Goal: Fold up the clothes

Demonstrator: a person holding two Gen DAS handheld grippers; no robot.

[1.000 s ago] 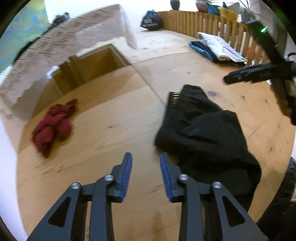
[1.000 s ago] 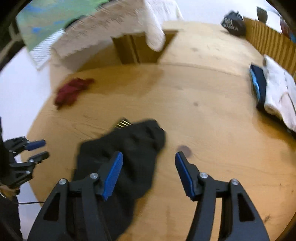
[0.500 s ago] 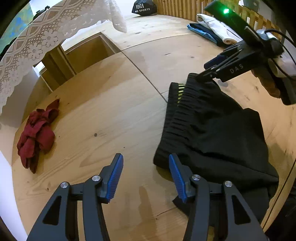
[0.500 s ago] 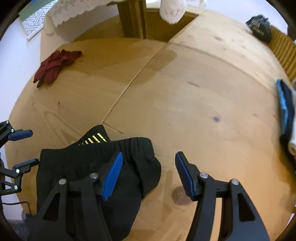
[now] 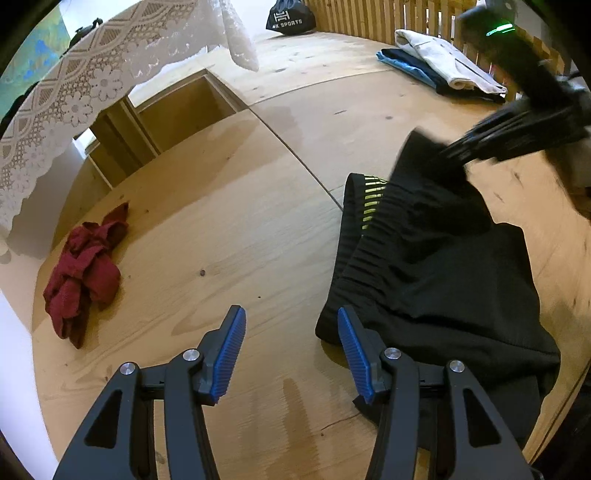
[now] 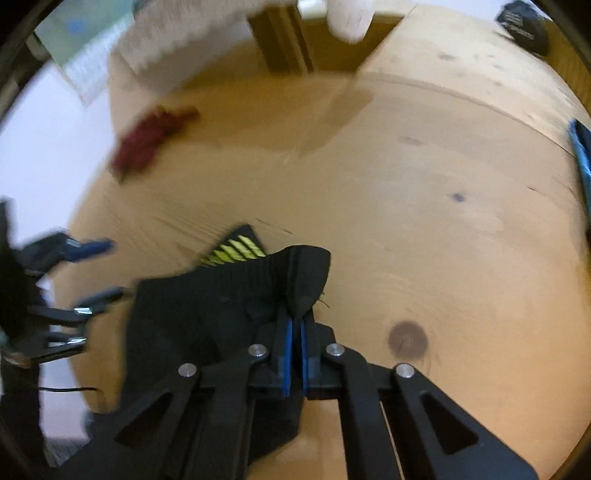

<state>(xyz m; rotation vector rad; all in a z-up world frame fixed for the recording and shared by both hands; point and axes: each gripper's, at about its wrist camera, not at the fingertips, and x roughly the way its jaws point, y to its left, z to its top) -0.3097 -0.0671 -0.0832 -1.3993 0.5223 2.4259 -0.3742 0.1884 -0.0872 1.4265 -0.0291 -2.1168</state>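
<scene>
A black garment (image 5: 436,266) with yellow stripes at its ribbed band lies crumpled near the wooden table's near right edge. My left gripper (image 5: 288,350) is open, low over the table, its right finger touching the garment's near corner. My right gripper (image 6: 294,332) is shut on the black garment's far corner (image 6: 303,273) and lifts it slightly. It also shows in the left wrist view (image 5: 454,151), pinching the same corner. The left gripper appears blurred in the right wrist view (image 6: 85,269).
A crumpled red cloth (image 5: 85,273) lies at the table's left. Folded white and blue clothes (image 5: 439,70) are stacked at the back right by a slatted wooden rail (image 5: 388,16). A black bag (image 5: 290,20) and a lace cloth (image 5: 110,85) are behind.
My right gripper has closed on the garment's far corner and raised it. My left gripper has opened wider and stayed at the near corner.
</scene>
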